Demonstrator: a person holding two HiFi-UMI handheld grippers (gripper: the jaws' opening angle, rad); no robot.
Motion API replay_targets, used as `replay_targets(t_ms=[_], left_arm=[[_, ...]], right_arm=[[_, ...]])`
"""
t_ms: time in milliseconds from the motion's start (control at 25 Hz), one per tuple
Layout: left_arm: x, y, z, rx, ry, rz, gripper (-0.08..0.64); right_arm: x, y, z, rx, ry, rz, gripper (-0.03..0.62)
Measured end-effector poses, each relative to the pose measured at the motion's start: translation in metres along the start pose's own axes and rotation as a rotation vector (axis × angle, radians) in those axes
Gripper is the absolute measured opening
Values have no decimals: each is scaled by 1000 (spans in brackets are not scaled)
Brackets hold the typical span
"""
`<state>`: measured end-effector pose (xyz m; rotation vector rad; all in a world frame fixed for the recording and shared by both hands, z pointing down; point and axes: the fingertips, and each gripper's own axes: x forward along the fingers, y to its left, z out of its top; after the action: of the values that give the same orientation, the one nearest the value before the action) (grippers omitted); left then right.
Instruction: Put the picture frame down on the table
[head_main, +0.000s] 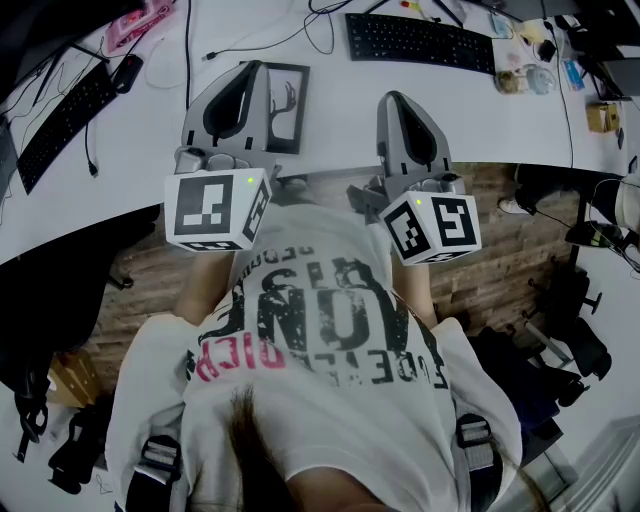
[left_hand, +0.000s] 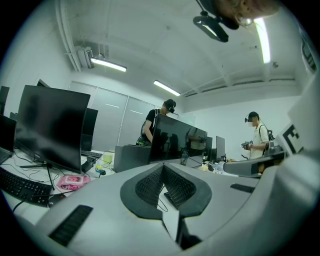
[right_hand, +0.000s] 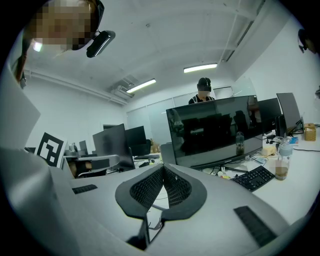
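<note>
Inspector: Hair and a white printed T-shirt (head_main: 320, 340) fill the foreground of the head view. What stands at the table edge beyond them?

Clerk: Both marker cubes hang over the curved near edge of the white table (head_main: 340, 130), above a wooden floor (head_main: 490, 270). From there the left gripper (head_main: 254, 66) and the right gripper (head_main: 392, 97) reach onto the table, apart from each other, with bare surface between them and ahead of them.

Inspector: State of the fingers?

Clerk: On the left gripper the left fingers (left_hand: 147, 187) are pressed together at the tips with nothing between. The right fingers (right_hand: 177, 190) are likewise closed and empty.

Inspector: And the picture frame?

Clerk: Noted: the picture frame (head_main: 288, 108) lies face up on the table just beside the left gripper, on the side toward the right one. Its left part is hidden under that gripper's body; contact cannot be told.

Inspector: Surroundings?

Clerk: One black keyboard (head_main: 420, 42) lies past the frame and a second keyboard (head_main: 60, 118) far left, with cables along the back. The gripper views show a dark monitor (left_hand: 52, 127), a wide monitor (right_hand: 215, 132), a standing person (left_hand: 257, 135) and ceiling strip lights (left_hand: 107, 64).
</note>
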<state>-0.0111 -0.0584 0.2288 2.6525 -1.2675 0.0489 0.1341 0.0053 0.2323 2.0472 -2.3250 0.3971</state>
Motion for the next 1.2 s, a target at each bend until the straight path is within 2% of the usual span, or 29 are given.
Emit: replay_targets(t_ms=[1200], left_arm=[[0,-3,-1,-11,2,-6,3]], right_arm=[[-8,-12,2,-4,-2,-29,0]])
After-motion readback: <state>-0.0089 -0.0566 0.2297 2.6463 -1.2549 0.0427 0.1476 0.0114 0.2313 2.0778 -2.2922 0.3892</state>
